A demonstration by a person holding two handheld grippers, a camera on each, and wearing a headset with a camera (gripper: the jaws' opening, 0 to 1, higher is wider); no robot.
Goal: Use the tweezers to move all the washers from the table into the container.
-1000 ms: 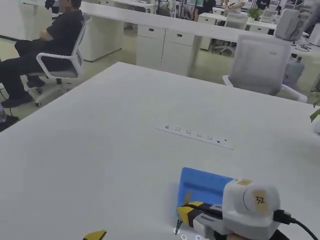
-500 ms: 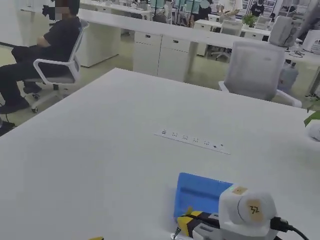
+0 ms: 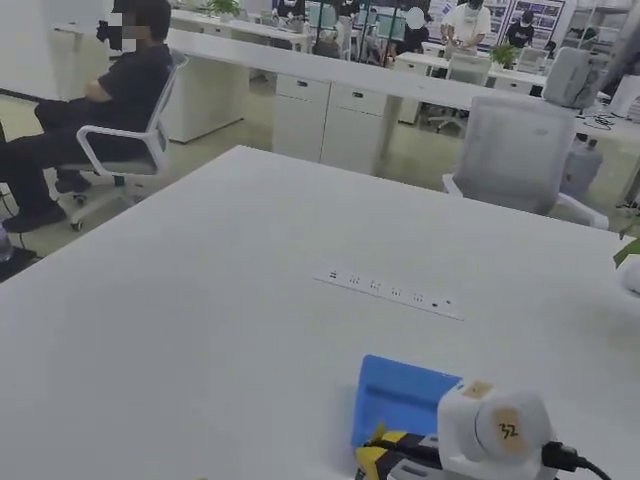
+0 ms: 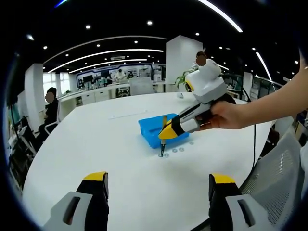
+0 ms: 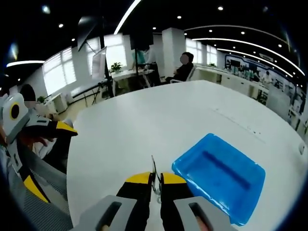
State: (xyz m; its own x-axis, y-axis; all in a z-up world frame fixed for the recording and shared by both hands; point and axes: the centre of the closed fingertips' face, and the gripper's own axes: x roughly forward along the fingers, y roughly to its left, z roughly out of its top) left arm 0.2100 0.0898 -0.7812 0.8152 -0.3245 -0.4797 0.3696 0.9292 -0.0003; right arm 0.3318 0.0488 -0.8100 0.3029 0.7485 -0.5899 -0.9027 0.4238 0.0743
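Right gripper (image 5: 155,179) clenched on tweezers (image 5: 153,166), tips down beside washers (image 4: 174,150) on table (image 4: 96,144) just ahead of its jaws, blue container (image 5: 219,175) near to its right; left gripper (image 4: 159,178) released, jaws wide apart.

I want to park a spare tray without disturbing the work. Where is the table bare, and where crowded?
Free: the wide stretch of white table left of the blue container, and the band between it and the socket strip. Crowded: the container's near side, where washers lie by the tweezers held in the right hand-held gripper.
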